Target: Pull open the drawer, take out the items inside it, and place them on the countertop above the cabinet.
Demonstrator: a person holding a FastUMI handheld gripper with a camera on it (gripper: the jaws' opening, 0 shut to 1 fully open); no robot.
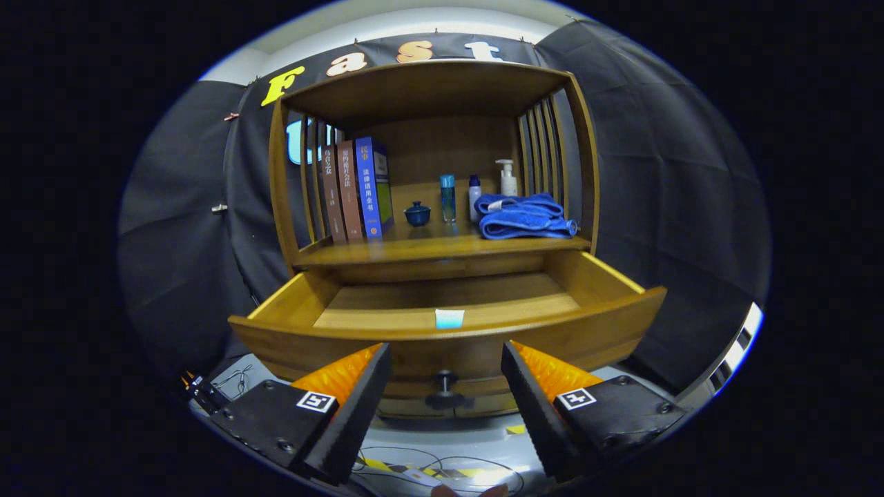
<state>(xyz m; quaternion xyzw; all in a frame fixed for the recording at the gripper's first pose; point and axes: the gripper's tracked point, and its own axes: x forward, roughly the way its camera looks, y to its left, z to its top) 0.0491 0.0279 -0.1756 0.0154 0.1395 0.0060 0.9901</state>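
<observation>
My gripper [445, 355] spread wide, empty, fingers flanking the dark round knob [445, 388] of the pulled-out brown wooden drawer [449, 331], lower centre.

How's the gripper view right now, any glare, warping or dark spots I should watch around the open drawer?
Gripper view: fisheye bends the drawer front and cabinet top into curves; a small bright patch sits on the drawer's front edge, possibly glare; the drawer floor is evenly lit, shadowed under the countertop; the knob is dim between the open gripper fingers; all sharp.
</observation>
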